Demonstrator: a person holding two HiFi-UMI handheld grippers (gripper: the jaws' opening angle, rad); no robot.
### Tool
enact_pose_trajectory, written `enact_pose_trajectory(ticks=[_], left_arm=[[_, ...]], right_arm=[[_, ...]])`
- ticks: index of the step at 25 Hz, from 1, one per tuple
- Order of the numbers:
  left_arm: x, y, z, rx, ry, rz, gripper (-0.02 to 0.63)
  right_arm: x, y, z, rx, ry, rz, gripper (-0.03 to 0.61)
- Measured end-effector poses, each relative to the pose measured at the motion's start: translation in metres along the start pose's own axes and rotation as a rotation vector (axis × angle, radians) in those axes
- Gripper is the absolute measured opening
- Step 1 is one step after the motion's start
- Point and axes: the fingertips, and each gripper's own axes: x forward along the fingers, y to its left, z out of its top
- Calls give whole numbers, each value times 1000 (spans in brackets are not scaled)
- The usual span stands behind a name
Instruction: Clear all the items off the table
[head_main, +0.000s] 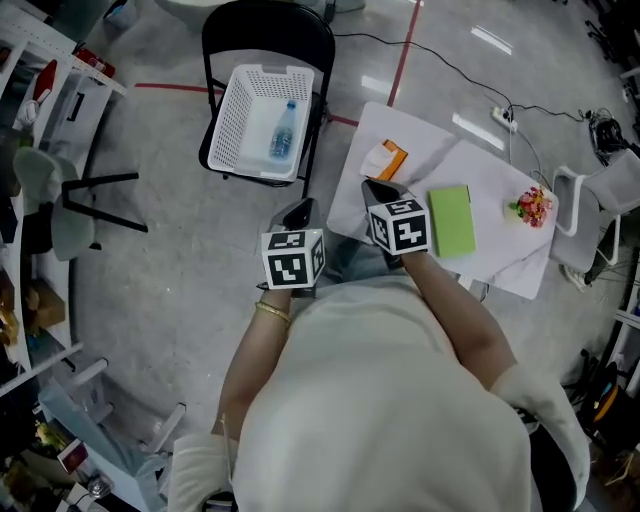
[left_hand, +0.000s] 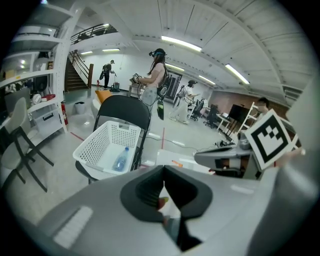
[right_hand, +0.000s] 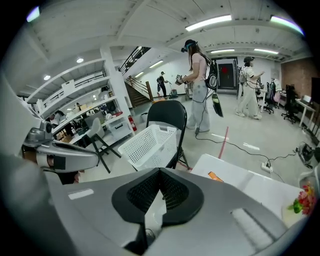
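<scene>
Bottle (head_main: 283, 143) is lying in the basket (head_main: 232, 120); orange packet (head_main: 385, 160), green pad (head_main: 452, 221) and, possibly, flowers (head_main: 533, 206) are waiting on the table (head_main: 500, 180); my left gripper (head_main: 298, 214) and right gripper (head_main: 377, 189) are hanging closed, empty.

The basket (head_main: 262, 110) on the far chair (head_main: 268, 30) is white perforated plastic and holds a clear plastic bottle (head_main: 283, 132), the table (head_main: 490, 175) on the right is covered by creased white cloth under a matt flat green item (head_main: 452, 221), and the grey floor (head_main: 150, 270) is smooth and glossy.
</scene>
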Motion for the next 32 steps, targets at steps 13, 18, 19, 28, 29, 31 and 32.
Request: enact_pose_trajectory(ticks=[13, 18, 19, 28, 29, 31, 32], left_arm=[[54, -19, 2, 6, 72, -32, 9], [75, -20, 3, 1, 101, -21, 9], [79, -19, 3, 0, 107, -18, 9], [110, -20, -8, -23, 159, 8, 9], [114, -21, -9, -23, 167, 9, 9], [120, -21, -12, -21, 181, 11, 9], [123, -21, -13, -21, 186, 11, 9]], right_arm=[[26, -60, -13, 115, 66, -41, 0], [39, -82, -22, 170, 100, -55, 16], [42, -86, -24, 188, 106, -60, 22], [74, -124, -44, 331, 155, -77, 123], [78, -128, -46, 337, 164, -77, 140], [87, -134, -49, 349, 177, -76, 174], [92, -136, -51, 357, 184, -78, 189]])
